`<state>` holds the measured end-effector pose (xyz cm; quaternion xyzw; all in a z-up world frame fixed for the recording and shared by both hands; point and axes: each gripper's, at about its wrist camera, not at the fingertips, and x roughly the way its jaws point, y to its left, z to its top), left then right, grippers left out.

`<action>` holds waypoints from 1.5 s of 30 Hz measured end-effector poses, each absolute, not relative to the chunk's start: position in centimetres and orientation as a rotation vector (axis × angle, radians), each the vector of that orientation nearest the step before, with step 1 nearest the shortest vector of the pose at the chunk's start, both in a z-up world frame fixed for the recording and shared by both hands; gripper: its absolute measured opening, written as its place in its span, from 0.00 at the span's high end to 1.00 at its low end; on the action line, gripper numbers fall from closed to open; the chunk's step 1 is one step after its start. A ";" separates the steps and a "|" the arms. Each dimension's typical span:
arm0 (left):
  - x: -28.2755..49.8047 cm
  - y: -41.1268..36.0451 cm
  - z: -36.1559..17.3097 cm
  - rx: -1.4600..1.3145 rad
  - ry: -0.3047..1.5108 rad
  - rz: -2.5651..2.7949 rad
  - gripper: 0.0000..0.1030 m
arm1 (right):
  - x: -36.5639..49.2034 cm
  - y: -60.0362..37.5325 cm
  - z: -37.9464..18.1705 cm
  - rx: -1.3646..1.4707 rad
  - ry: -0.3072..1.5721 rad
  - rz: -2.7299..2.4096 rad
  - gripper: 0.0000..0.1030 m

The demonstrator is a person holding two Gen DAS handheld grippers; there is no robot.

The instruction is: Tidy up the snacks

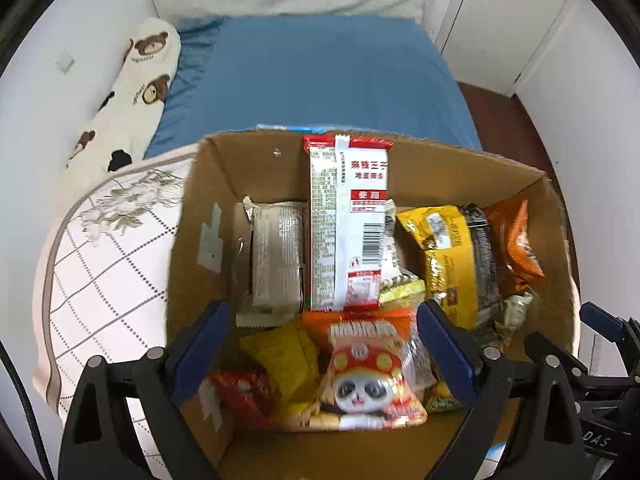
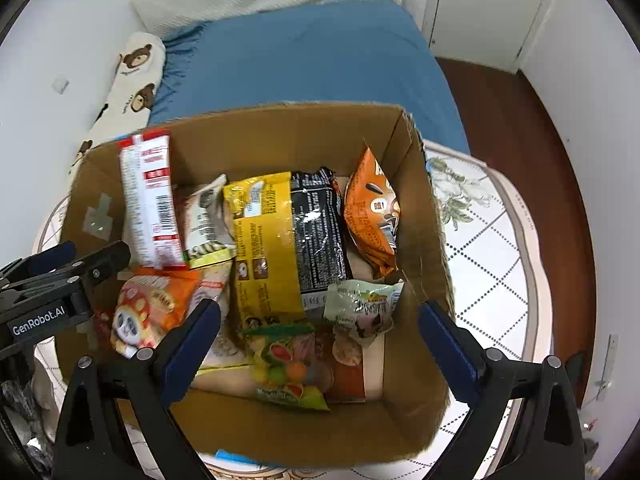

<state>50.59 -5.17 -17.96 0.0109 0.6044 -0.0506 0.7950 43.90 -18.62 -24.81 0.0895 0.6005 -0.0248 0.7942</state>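
Both claws, the left claw and the right claw, hang wide apart and empty over the cardboard box. The snacks sit inside the box.

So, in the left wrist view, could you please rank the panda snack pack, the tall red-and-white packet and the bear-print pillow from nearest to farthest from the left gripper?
1. Panda snack pack: between the left gripper's fingers.
2. Red-and-white packet: upright, mid-box.
3. Bear-print pillow: beyond the box, by the wall.
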 end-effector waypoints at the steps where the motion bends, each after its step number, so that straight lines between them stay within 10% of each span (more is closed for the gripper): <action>1: 50.3 -5.0 -17.5 0.025 1.287 -0.108 0.07 | 43.1 -18.6 -24.2 0.191 1.280 -0.052 0.02; 45: 19.2 -3.3 3.0 0.042 0.836 -0.099 0.07 | 11.0 -16.3 -0.4 0.102 0.768 -0.069 0.00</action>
